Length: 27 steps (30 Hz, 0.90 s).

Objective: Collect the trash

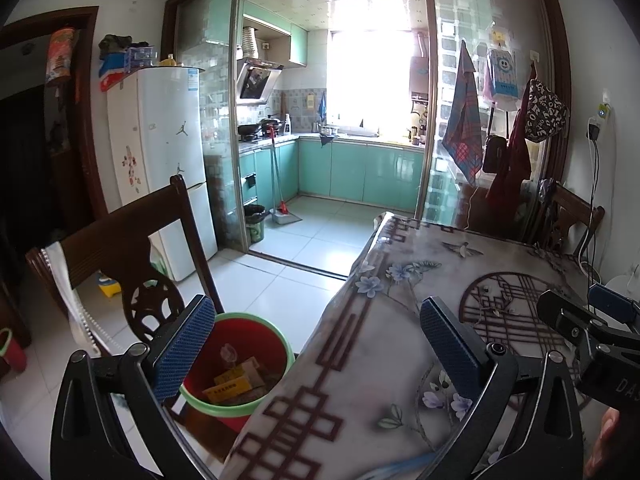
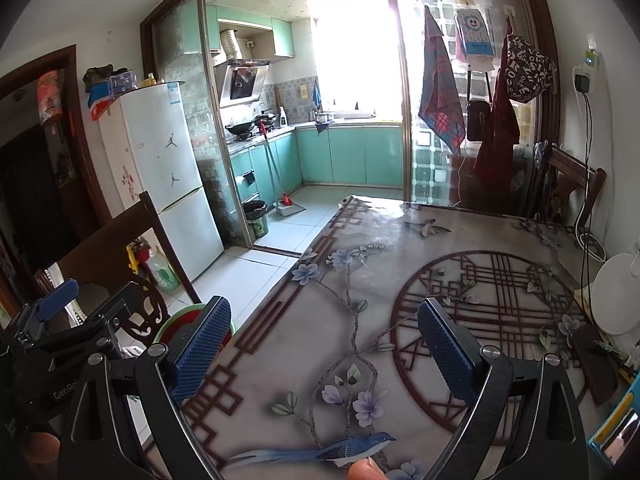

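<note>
Left wrist view: left tool (image 1: 316,344) spread wide, holding nothing, poised over the desk (image 1: 400,340) edge. Red bin with green rim (image 1: 236,364) on the floor just beside the desk, within easy drop reach; trash, yellow cartons (image 1: 236,380), already inside. Dark wooden chair (image 1: 132,248) crowds the bin. Right wrist view: right tool (image 2: 320,344) likewise parted and empty above the patterned cloth, no loose trash visible there. White round object (image 2: 616,292) at the far edge; fridge (image 2: 160,148) beyond.

Both the left gripper (image 1: 316,354) and the right gripper (image 2: 320,354) have black frames, silver screws and blue textured pads (image 1: 184,348); bare fingertips (image 2: 366,470) show at lower frame edges.
</note>
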Each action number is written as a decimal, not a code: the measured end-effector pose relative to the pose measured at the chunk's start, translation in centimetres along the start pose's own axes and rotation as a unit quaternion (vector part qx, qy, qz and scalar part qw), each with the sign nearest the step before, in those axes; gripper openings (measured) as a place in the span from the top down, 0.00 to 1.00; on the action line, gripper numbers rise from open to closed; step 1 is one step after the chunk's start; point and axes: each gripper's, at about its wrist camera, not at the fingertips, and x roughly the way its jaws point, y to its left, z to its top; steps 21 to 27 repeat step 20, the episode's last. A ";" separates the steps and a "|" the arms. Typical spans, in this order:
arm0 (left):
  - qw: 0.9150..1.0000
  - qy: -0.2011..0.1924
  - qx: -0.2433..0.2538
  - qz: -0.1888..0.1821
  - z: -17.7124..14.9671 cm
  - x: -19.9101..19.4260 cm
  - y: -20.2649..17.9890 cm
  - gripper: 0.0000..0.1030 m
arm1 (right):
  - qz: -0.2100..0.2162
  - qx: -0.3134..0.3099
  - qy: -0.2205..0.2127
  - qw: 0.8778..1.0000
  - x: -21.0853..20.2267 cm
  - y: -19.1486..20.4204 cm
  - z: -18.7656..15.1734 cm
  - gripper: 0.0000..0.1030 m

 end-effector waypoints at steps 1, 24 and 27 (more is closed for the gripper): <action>1.000 0.000 0.000 0.000 0.0 0.0 0.0 0.00 | 0.000 0.001 0.001 1.000 0.1 0.0 0.0 0.08; 1.000 0.015 0.010 -0.010 0.1 1.3 -1.6 0.00 | -0.002 0.011 0.011 1.000 1.6 -1.6 0.0 0.08; 1.000 0.015 0.010 -0.010 0.1 1.3 -1.6 0.00 | -0.002 0.011 0.011 1.000 1.6 -1.6 0.0 0.08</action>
